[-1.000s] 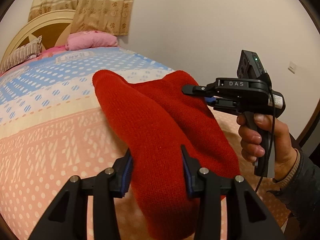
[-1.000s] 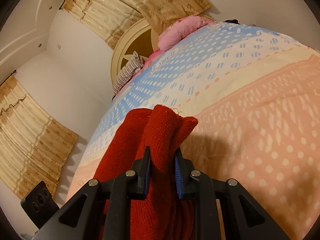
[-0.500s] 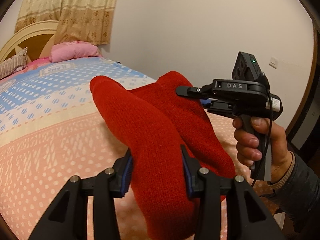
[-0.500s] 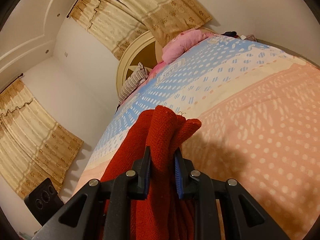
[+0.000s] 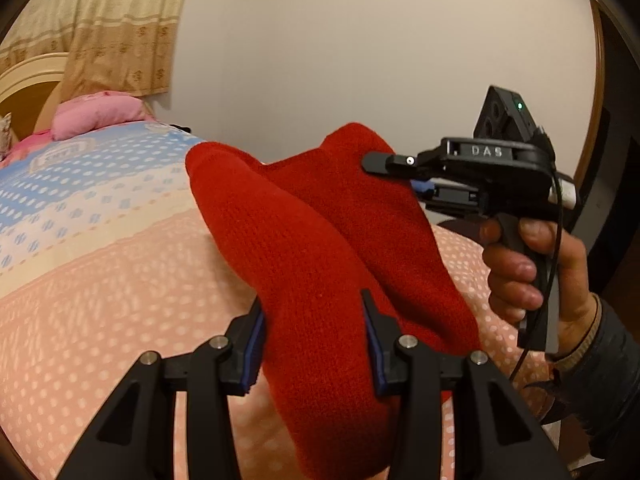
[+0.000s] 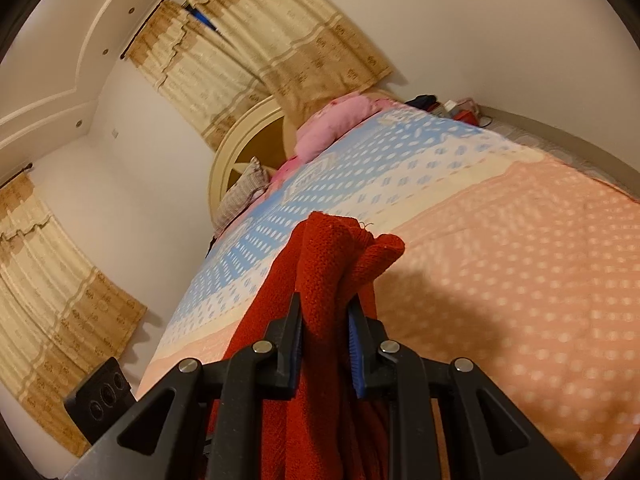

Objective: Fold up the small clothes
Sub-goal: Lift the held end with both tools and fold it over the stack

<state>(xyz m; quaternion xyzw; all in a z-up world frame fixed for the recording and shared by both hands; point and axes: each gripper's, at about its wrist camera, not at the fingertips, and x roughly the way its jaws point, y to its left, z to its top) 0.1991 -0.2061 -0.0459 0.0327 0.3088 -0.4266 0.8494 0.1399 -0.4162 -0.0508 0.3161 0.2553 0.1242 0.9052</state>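
Red knit [image 5: 304, 264] lifted above bed [image 5: 100, 280], pinched at one end by left tool [image 5: 314, 340], at other by right tool [image 6: 325, 322], bunched folds poking past its fingers [image 6: 294, 320].

A home bedroom is showing here: a bed [image 6: 520, 280] is wearing a dotted blue-and-peach bedspread, pink pillows [image 6: 340, 120] are lying against a round cream headboard [image 6: 240, 152], and patterned beige curtains [image 6: 256, 48] are hanging along plain walls.
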